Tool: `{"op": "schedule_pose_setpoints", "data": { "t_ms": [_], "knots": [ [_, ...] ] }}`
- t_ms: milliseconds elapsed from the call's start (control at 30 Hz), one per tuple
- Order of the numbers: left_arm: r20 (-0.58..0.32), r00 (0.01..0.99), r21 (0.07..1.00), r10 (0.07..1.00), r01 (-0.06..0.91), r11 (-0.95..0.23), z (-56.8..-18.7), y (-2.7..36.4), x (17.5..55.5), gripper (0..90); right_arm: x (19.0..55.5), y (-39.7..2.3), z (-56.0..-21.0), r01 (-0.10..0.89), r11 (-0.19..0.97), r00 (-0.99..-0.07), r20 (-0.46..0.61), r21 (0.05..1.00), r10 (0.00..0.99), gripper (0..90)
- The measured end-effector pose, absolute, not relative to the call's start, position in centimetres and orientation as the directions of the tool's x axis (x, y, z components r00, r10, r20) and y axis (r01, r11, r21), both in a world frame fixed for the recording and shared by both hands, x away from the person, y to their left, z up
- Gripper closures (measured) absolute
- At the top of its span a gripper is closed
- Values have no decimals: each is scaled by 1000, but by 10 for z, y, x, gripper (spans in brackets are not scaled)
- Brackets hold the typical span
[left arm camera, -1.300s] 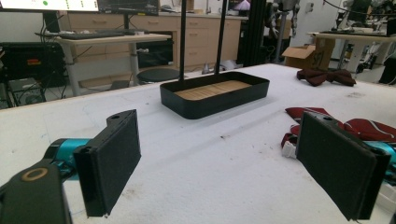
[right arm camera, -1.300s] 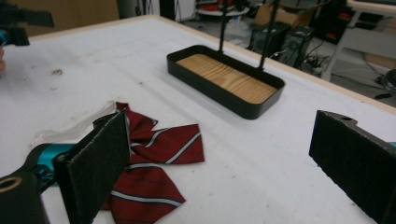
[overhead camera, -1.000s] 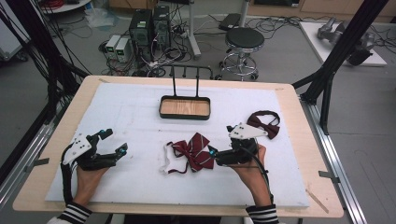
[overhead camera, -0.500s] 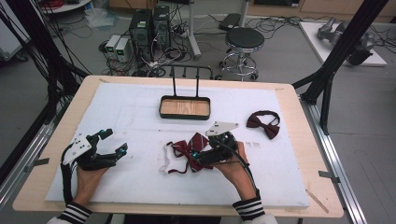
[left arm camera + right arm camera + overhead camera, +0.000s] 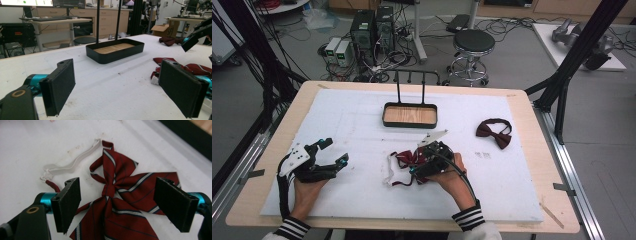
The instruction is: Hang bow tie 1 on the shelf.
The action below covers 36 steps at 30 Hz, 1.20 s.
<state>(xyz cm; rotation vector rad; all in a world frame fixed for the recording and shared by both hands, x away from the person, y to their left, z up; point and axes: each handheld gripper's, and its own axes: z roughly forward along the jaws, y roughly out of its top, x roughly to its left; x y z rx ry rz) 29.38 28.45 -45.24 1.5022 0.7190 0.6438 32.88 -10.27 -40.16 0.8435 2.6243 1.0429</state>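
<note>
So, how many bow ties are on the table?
2. A striped red bow tie lies at the middle, under the right tool. A plain dark one lies toward the right edge, apart.

Both hands wear black-and-white striped cuffs. The left gripper [image 5: 329, 156] is black with a grey three-cornered plate behind its jaws, teal fittings at the jaw roots and a black cable trailing back. The right gripper [image 5: 117, 205] has flat black pads on teal mounts, with a brass-ringed hole below the left one.

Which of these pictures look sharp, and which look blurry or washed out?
High view: soft, even light, faint shadows. Left gripper view: black tray crisp, near pads slightly soft. Right gripper view: striped bow tie mostly sharp, white table cover washed out, the far top edge blurred.
</note>
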Motion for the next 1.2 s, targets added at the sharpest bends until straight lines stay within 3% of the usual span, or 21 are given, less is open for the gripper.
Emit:
{"op": "schedule_pose_setpoints", "data": {
  "t_ms": [233, 1200],
  "knots": [
    [-27, 646, 998, 763, 59, -15, -452, 285, 294, 143, 334, -94, -411, 480, 625, -813, 44, 615, 581, 276],
    [-27, 647, 998, 762, 59, -15, -452, 285, 294, 143, 343, -73, -420, 540, 696, -807, 59, 473, 587, 725]
  ]
}}
